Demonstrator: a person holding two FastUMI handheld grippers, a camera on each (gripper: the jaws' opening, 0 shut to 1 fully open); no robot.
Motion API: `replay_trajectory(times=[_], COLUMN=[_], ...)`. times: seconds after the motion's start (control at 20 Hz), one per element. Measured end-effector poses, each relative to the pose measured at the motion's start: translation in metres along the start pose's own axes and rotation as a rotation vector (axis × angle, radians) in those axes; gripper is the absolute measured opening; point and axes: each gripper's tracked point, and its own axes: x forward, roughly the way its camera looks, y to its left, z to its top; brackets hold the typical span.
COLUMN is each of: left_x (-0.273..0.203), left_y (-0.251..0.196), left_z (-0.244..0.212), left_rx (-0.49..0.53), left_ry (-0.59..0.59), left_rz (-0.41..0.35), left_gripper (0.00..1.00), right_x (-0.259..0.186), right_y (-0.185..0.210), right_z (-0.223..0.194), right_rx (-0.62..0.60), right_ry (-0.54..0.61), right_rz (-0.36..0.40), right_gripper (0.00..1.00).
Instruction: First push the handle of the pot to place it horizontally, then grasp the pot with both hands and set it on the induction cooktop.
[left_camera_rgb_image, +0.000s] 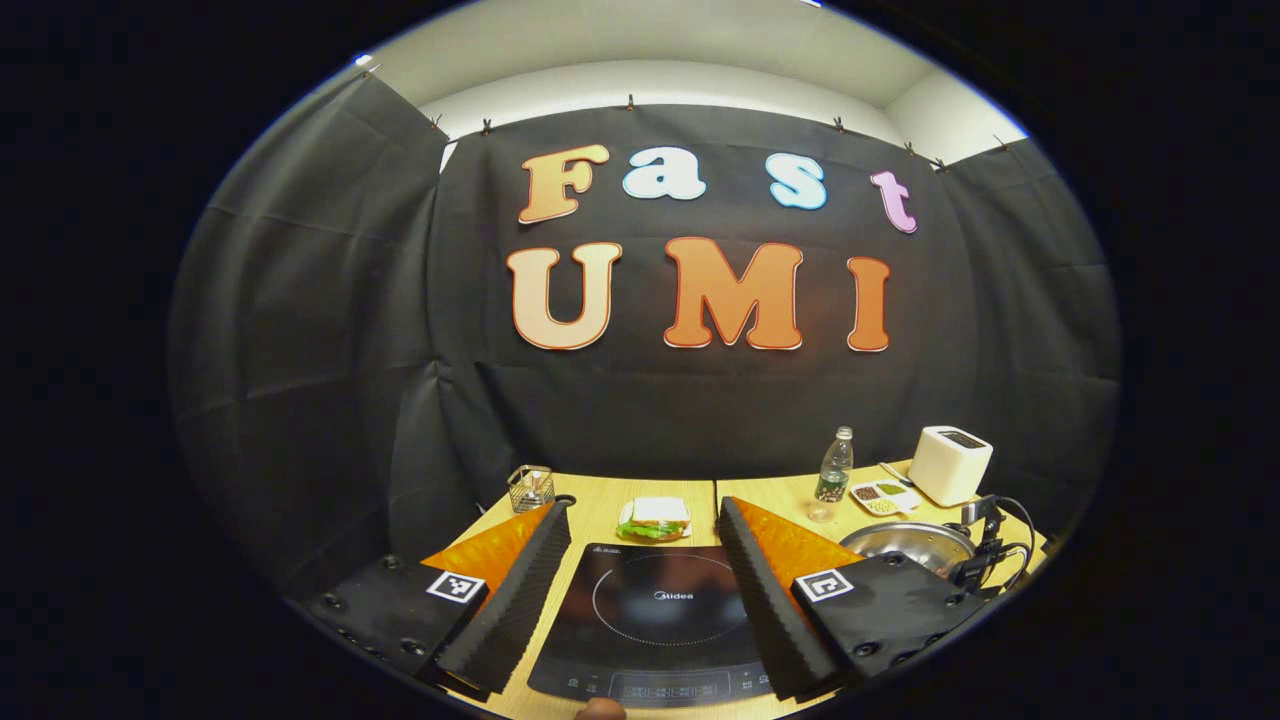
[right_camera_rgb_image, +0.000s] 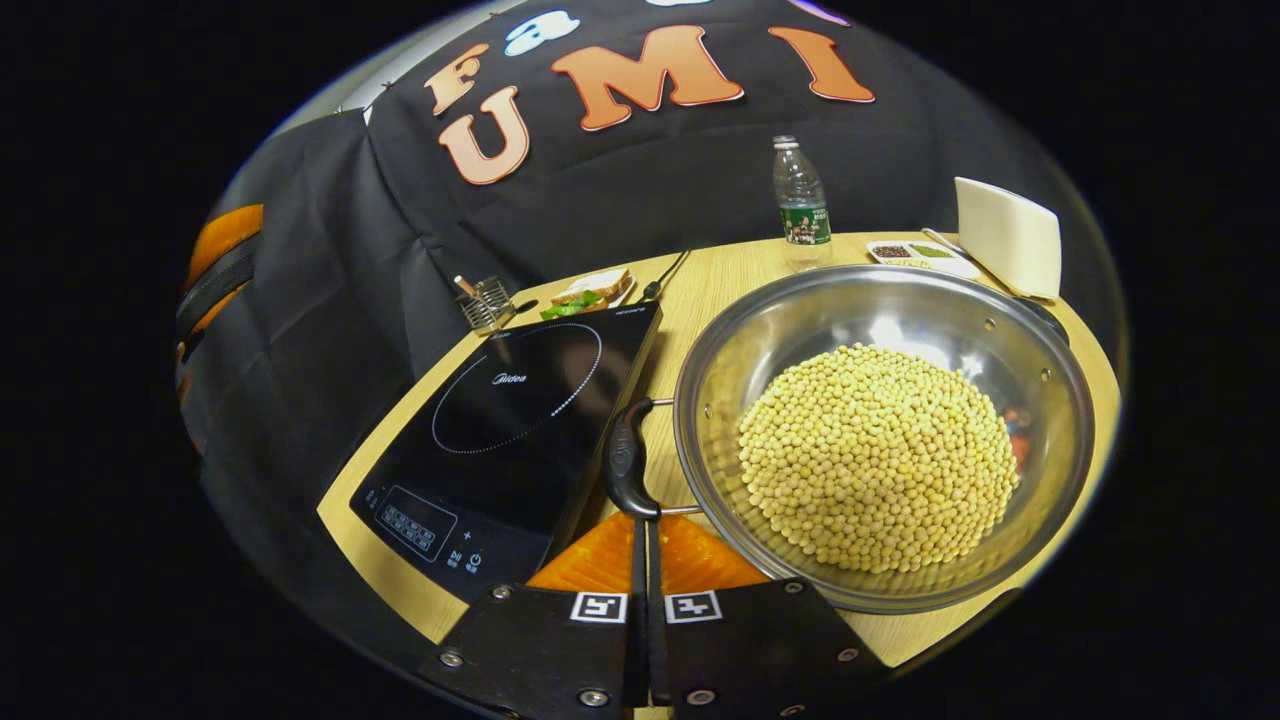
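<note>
While the left gripper (left_camera_rgb_image: 645, 590) gapes wide over the cooktop (left_camera_rgb_image: 655, 625), the right gripper (right_camera_rgb_image: 640, 535) sits closed at the pot handle (right_camera_rgb_image: 628, 458)

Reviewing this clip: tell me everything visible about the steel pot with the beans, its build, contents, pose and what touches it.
The wide, shallow polished-steel pot sits upright on the light wooden table, right beside the black glass induction cooktop, not on it. A heap of pale yellow soybeans fills its middle. Small rivets dot its inner wall. A black side handle on wire brackets faces the cooktop. The right gripper, fingers closed together, has its tips at that handle's near end. In the left gripper view the pot lies right of the open left gripper.
</note>
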Motion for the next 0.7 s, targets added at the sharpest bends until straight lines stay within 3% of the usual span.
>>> replay_trajectory(times=[0.7], left_x=[0.003], left_y=[0.006], left_z=[-0.024], left_rx=[-0.012], left_ry=[0.052], left_rz=[-0.006], left_gripper=[0.98], right_x=[0.034], right_y=[0.005], right_z=[0.036], right_rx=[0.068], right_ry=[-0.051], right_rz=[-0.026], right_gripper=[0.00])
